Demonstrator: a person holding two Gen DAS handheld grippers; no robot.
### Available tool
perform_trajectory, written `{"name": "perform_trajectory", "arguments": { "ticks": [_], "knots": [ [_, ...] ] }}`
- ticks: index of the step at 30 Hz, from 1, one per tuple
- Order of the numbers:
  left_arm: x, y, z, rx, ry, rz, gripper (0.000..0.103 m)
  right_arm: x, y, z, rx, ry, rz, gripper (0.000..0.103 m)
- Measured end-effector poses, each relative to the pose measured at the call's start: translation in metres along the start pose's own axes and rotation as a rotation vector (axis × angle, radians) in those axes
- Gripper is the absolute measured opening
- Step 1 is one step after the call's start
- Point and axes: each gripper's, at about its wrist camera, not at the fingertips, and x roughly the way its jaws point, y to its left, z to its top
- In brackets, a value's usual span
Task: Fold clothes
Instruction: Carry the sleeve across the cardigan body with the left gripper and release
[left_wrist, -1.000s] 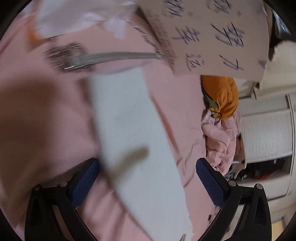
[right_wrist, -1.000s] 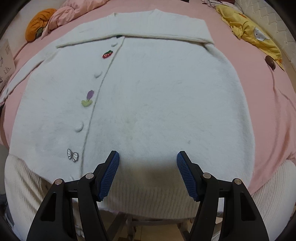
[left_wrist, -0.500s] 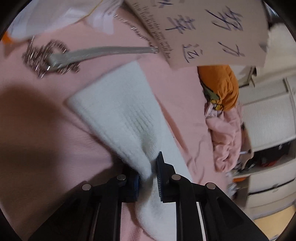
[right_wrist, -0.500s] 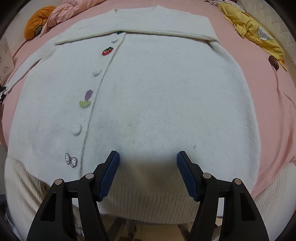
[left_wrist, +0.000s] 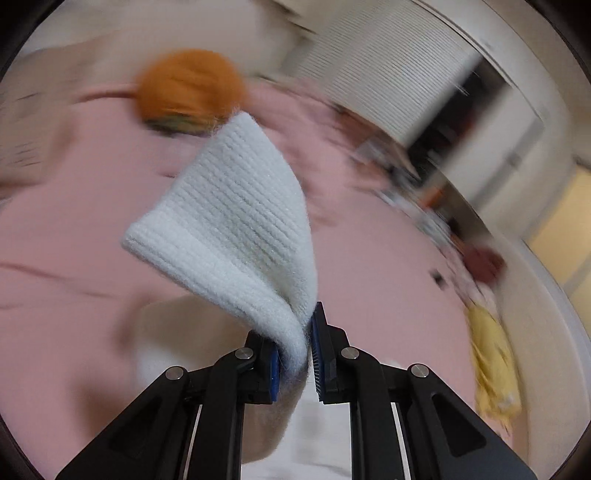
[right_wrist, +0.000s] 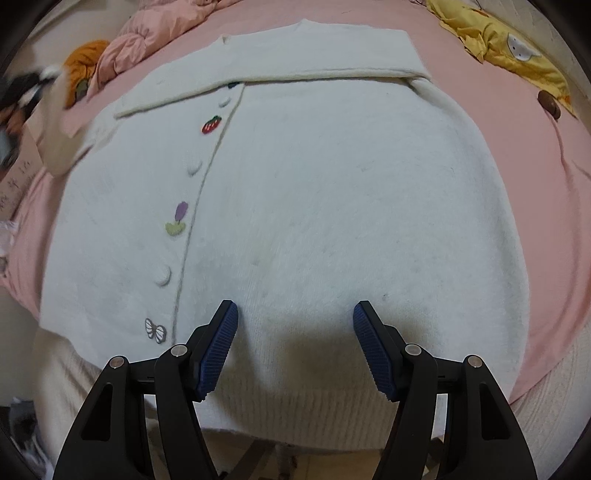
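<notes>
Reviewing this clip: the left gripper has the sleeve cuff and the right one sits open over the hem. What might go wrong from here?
1. The left gripper pinches only a bunched edge of the sleeve cuff; the knit may slip out mid-fold.
2. The right gripper is open above the cardigan, pinning nothing, so pulling the sleeve could drag the body askew.
3. The orange plush lies near the cuff and might snag.

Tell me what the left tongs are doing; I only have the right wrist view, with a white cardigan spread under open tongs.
Observer: The left tongs are shut on the ribbed cuff of a white sleeve, lifted off the pink bedding.
Operator: Say whether the grip looks secure.
Observer: The knit is bunched between both pads, and the cuff end flops forward beyond them.
Operator: Report what lies beyond the cuff.
Observer: A blurred orange cushion lies past it on the bed.
</notes>
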Motion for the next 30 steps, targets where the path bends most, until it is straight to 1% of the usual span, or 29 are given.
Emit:
{"name": "perform_trajectory", "arguments": {
  "ticks": [2, 4, 6, 9, 11, 13, 16, 18, 19, 21, 22, 25, 26, 27, 29, 30],
  "knots": [
    [0.026, -0.052, -0.017, 0.072, 0.051, -0.048, 0.014, -0.001, -0.002, 0.001, 0.020, -0.008, 0.026, 0.066],
    [0.050, -0.106, -0.044, 0.185, 0.095, -0.056, 0.014, -0.003, -0.008, 0.001, 0.034, -0.015, 0.053, 0.066],
    [0.072, -0.158, -0.076, 0.299, 0.144, -0.074, 0.014, -0.005, -0.012, 0.002, 0.052, -0.019, 0.077, 0.066],
    [0.101, -0.215, -0.129, 0.407, 0.233, -0.115, 0.014, -0.004, -0.018, 0.007, 0.081, -0.030, 0.102, 0.066],
    [0.116, -0.235, -0.164, 0.434, 0.298, -0.125, 0.014, -0.003, -0.028, 0.009, 0.112, -0.026, 0.122, 0.066],
    [0.130, -0.253, -0.197, 0.488, 0.352, -0.107, 0.014, -0.001, -0.035, 0.009, 0.135, -0.026, 0.136, 0.066],
    [0.142, -0.276, -0.244, 0.610, 0.404, -0.072, 0.014, 0.000, -0.041, 0.012, 0.159, -0.027, 0.165, 0.066],
    [0.147, -0.285, -0.270, 0.694, 0.437, -0.043, 0.014, 0.000, -0.043, 0.014, 0.167, -0.027, 0.180, 0.066],
    [0.150, -0.289, -0.280, 0.751, 0.445, -0.018, 0.014, 0.000, -0.045, 0.015, 0.170, -0.026, 0.187, 0.066],
    [0.147, -0.297, -0.300, 0.862, 0.421, 0.023, 0.014, 0.000, -0.046, 0.017, 0.177, -0.028, 0.199, 0.066],
    [0.141, -0.299, -0.305, 0.888, 0.404, 0.023, 0.014, -0.001, -0.048, 0.017, 0.179, -0.029, 0.202, 0.066],
    [0.120, -0.305, -0.309, 0.915, 0.367, -0.031, 0.014, -0.002, -0.051, 0.017, 0.194, -0.029, 0.215, 0.066],
    [0.115, -0.307, -0.315, 0.957, 0.356, -0.032, 0.014, -0.001, -0.050, 0.017, 0.197, -0.029, 0.216, 0.066],
    [0.114, -0.309, -0.324, 1.016, 0.352, -0.020, 0.014, 0.000, -0.049, 0.018, 0.195, -0.028, 0.215, 0.066],
    [0.123, -0.309, -0.342, 1.118, 0.400, 0.039, 0.023, -0.001, -0.047, 0.018, 0.185, -0.028, 0.209, 0.066],
    [0.125, -0.310, -0.349, 1.166, 0.394, 0.070, 0.024, -0.001, -0.046, 0.018, 0.182, -0.029, 0.207, 0.066]
  ]
}}
